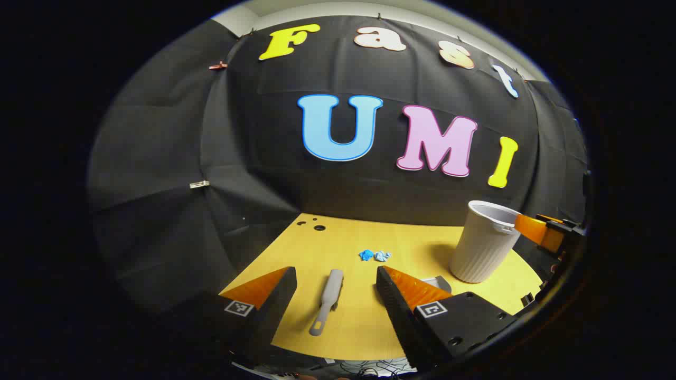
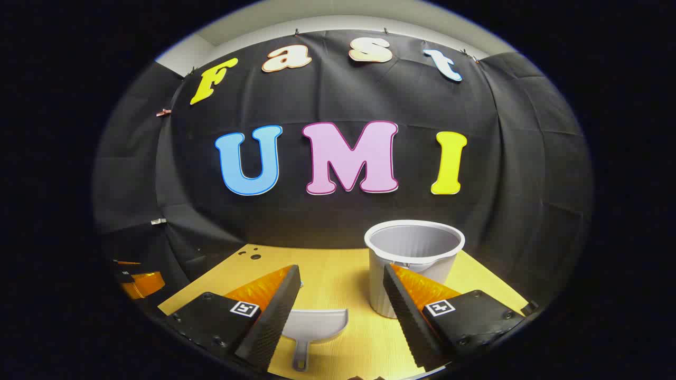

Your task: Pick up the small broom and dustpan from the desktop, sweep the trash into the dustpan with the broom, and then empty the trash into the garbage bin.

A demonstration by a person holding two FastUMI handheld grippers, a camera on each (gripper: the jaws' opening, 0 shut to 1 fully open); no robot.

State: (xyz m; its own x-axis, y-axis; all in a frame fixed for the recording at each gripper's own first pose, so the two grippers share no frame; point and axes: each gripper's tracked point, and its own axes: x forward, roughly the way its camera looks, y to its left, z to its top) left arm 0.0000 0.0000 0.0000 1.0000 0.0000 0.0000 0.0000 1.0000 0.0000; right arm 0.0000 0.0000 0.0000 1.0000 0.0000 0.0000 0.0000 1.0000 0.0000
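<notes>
Yellow wood counter carries everything. Farthest left, the left gripper hangs released and empty above the broom, which lies flat between its spread jaws, handle toward the camera and head pointing away, its long axis running nearly straight ahead along the fingers. Beyond the broom head sits the blue trash, well apart from it. Next, the dustpan lies just ahead of the right gripper, also released and empty, with the pan's handle pointing back at the camera and its mouth facing away. Farthest right stands the bin, upright and open-topped. Each tool seems nearest its own gripper, so straight descents should suit both.
</notes>
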